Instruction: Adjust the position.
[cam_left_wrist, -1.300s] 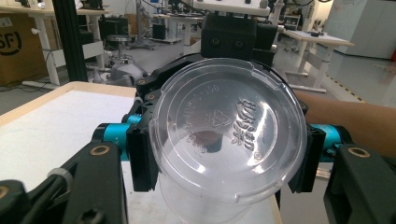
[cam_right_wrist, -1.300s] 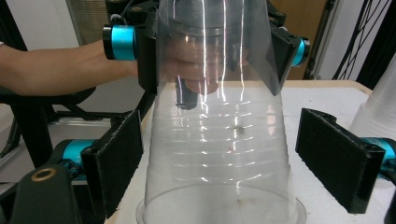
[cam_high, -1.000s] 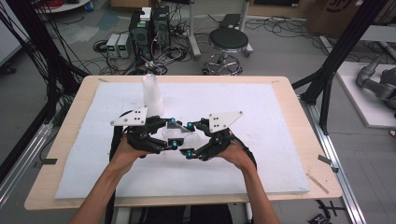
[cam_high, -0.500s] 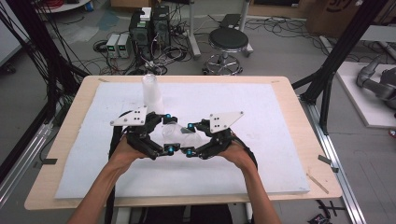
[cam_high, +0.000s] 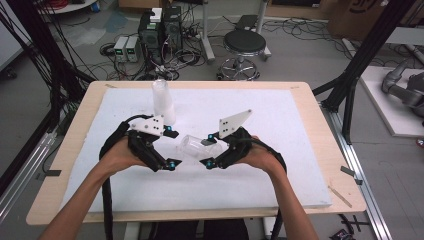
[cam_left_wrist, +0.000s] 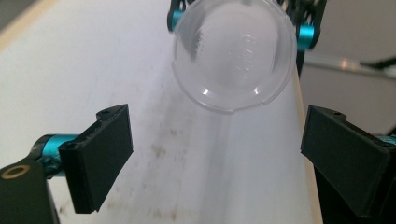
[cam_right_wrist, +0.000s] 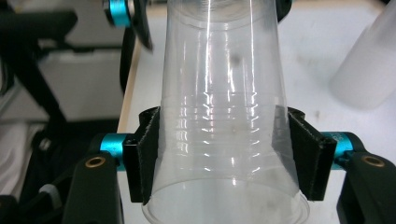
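1. My left gripper (cam_high: 169, 148) has let go of the cup (cam_high: 196, 146) and drawn back; the cup is now with my right.
2. Left jaws stand wide apart, empty, facing the cup's base.
3. My right gripper (cam_right_wrist: 224, 156) is clamped on the cup, held sideways above the counter (cam_high: 280, 125), near the stack (cam_high: 163, 101).

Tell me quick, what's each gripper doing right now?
Left gripper: open, holding nothing.
Right gripper: closed on the clear plastic cup.
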